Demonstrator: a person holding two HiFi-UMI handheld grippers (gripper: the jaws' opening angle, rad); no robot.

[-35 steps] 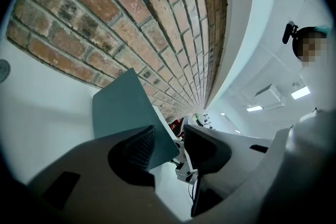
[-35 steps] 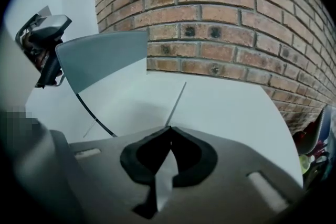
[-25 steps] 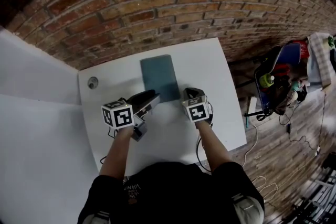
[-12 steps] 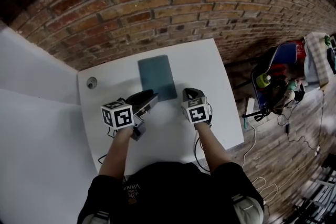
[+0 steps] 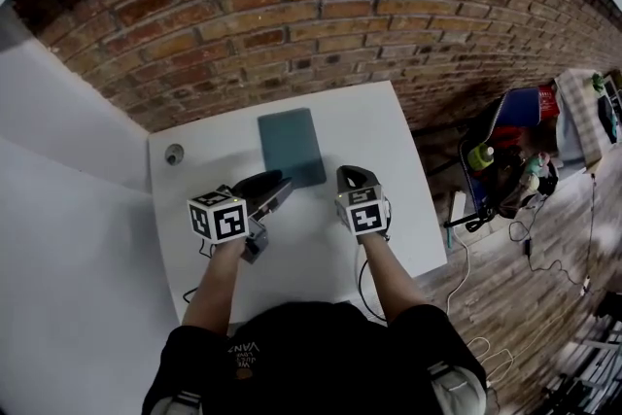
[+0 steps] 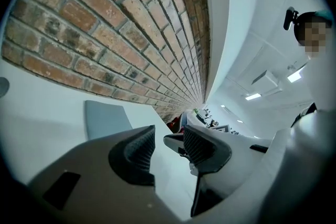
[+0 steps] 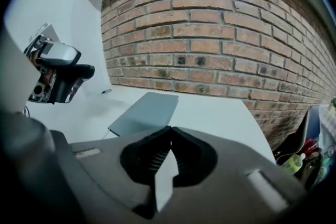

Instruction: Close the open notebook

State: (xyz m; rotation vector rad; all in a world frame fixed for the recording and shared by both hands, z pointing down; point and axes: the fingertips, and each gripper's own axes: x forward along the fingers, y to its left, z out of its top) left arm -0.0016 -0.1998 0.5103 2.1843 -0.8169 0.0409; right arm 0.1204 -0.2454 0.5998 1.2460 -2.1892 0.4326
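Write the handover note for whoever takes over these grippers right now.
Left hand-held gripper: open, empty, by the notebook's near left corner.
Right hand-held gripper: shut, empty, off the notebook's near right corner.
Notebook: lies closed and flat on the white table; neither gripper touches it.
Done: the closing.
Left: nothing apparent, probably just draw both back.

— Where do the cameras look from?
— One overhead, steeply down at the tabletop (image 5: 311, 253). One rides close behind each pair of fingers (image 6: 137, 150), facing the brick wall (image 7: 220, 44) past them.
— What's shared?
— The notebook (image 5: 292, 146) beyond the fingers.
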